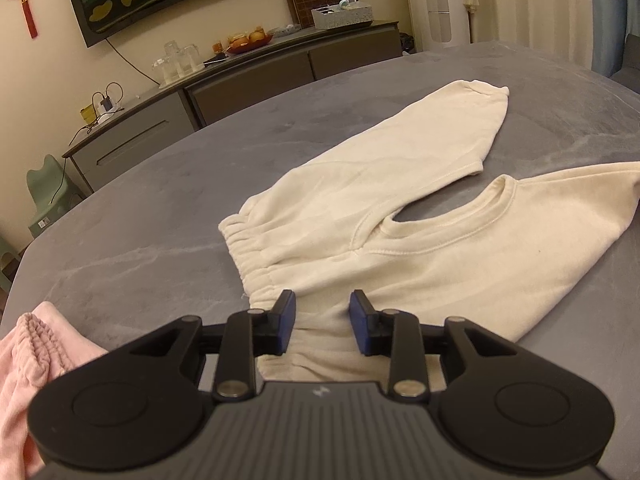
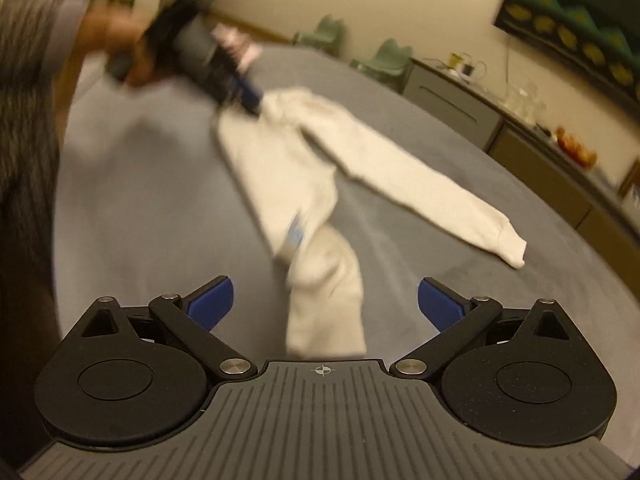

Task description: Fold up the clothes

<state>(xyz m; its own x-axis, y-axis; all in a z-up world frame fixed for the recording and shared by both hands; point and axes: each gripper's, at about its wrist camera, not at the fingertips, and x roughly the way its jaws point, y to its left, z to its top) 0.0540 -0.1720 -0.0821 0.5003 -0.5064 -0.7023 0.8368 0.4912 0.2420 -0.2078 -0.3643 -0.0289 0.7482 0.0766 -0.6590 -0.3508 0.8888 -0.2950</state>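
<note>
Cream sweatpants (image 1: 384,216) lie spread on the grey table (image 1: 160,216), legs splayed apart, waistband toward me. My left gripper (image 1: 322,322) is open, its blue pads either side of the waistband fabric, at or just above it. In the blurred right wrist view the same pants (image 2: 280,168) lie across the table, one leg bent toward me with a blue tag. My right gripper (image 2: 324,304) is wide open and empty above the near leg's cuff. The left gripper (image 2: 236,92) shows there at the waistband.
A pink garment (image 1: 28,360) lies at the table's near left corner. A dark sideboard (image 1: 240,88) with glassware and fruit stands along the wall behind. Green stools (image 1: 44,196) stand at the left. The person's arm (image 2: 24,128) is at the left.
</note>
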